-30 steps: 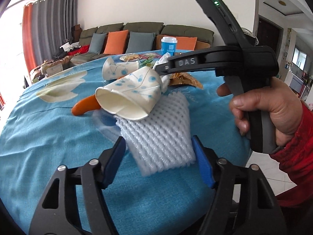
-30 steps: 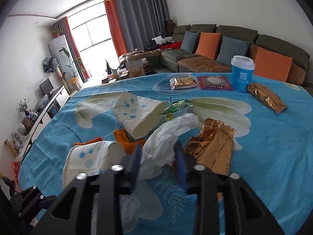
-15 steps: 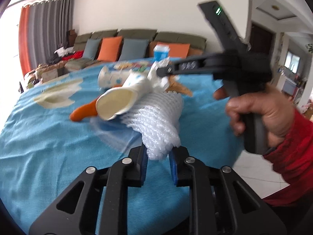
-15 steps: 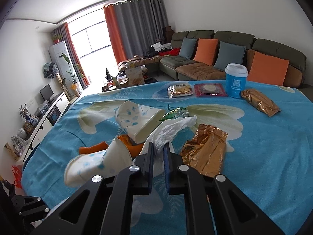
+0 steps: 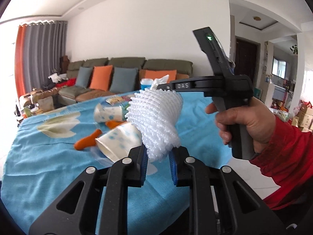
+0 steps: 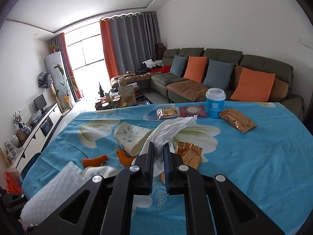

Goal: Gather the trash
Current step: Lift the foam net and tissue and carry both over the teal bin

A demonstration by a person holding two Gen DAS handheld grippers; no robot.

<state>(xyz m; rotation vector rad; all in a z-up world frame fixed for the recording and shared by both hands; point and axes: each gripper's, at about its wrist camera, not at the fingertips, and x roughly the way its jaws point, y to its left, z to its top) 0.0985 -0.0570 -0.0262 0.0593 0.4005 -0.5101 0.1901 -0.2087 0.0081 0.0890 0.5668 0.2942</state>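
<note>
1. The left hand-held gripper (image 5: 158, 161) is clamped on the lower end of a white foam net sleeve (image 5: 156, 121), which stands up off the blue floral surface (image 5: 39, 156); the pinch is low on the sleeve, so carrying it upright looks wise to stop it flopping

2. The right hand-held gripper (image 6: 158, 156), in a hand (image 5: 244, 123) with a red sleeve, is closed on a crumpled white tissue (image 6: 172, 131) whose loose end trails toward the far side; a steady lift should keep it from snagging the gold wrapper (image 6: 188, 153) just beside it

3. Left on the surface: two paper cups on their sides (image 5: 119, 143) (image 6: 131, 137), orange peel pieces (image 5: 88, 141) near them, a second gold wrapper (image 6: 236, 120), two snack packets (image 6: 167, 112) and an upright blue cup with a white lid (image 6: 215, 102)

4. No bin shows in either view, so where both loads go cannot be told; both grips should hold until one is reached
</note>
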